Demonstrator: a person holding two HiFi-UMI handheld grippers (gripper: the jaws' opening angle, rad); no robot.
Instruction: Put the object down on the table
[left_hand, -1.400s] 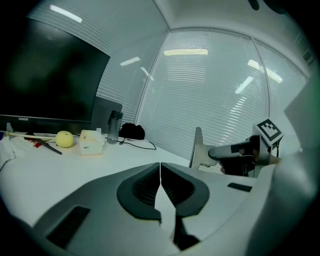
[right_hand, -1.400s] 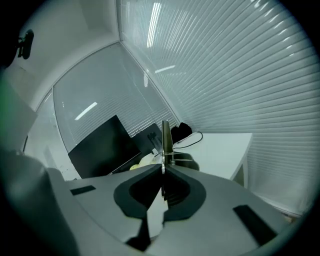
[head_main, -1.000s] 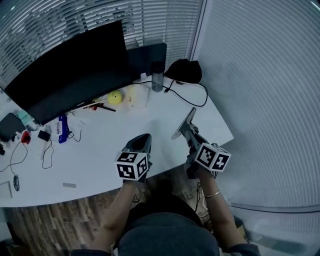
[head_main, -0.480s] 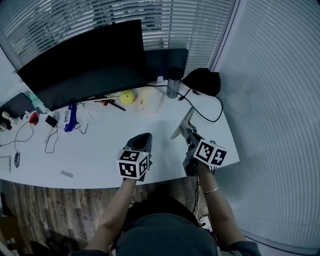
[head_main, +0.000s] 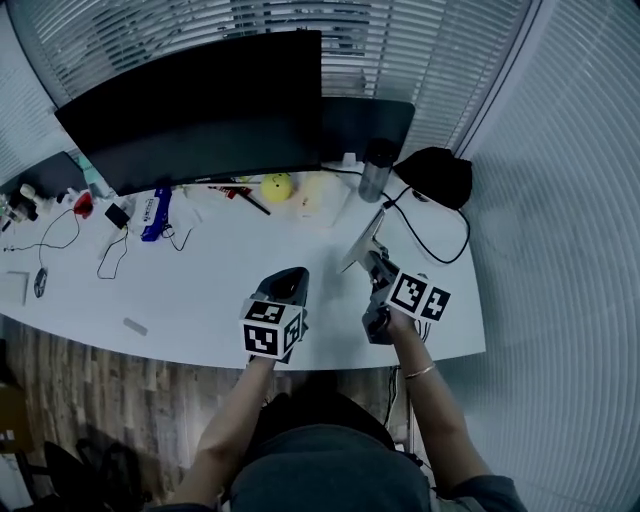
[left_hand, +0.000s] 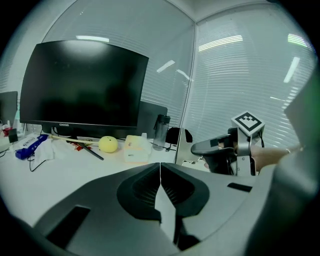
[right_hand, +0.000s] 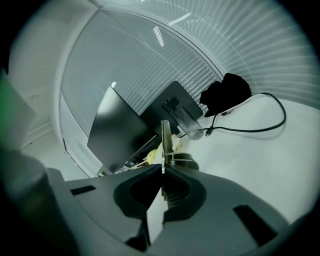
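My right gripper (head_main: 377, 272) is shut on a thin flat metal plate (head_main: 362, 241), held tilted over the white table (head_main: 230, 285) near its right front. In the right gripper view the plate (right_hand: 163, 140) stands edge-on between the closed jaws, with a small hinge piece (right_hand: 180, 160) on its right side. I cannot tell whether its lower edge touches the table. My left gripper (head_main: 291, 279) hovers beside it on the left, shut with nothing in it; its jaws meet in the left gripper view (left_hand: 160, 172), where the right gripper (left_hand: 220, 150) also shows.
A large black monitor (head_main: 200, 100) and a second dark screen (head_main: 366, 120) stand at the back. In front of them lie a yellow ball (head_main: 276, 187), a pale box (head_main: 313, 192), a bottle (head_main: 375, 170), a black bag (head_main: 437, 176) with its cable (head_main: 440, 240), and a blue item (head_main: 153, 213).
The head view has swung, so the desk sits further right and lower in the picture. Both grippers keep nearly the same pose; the right one still grips the plate.
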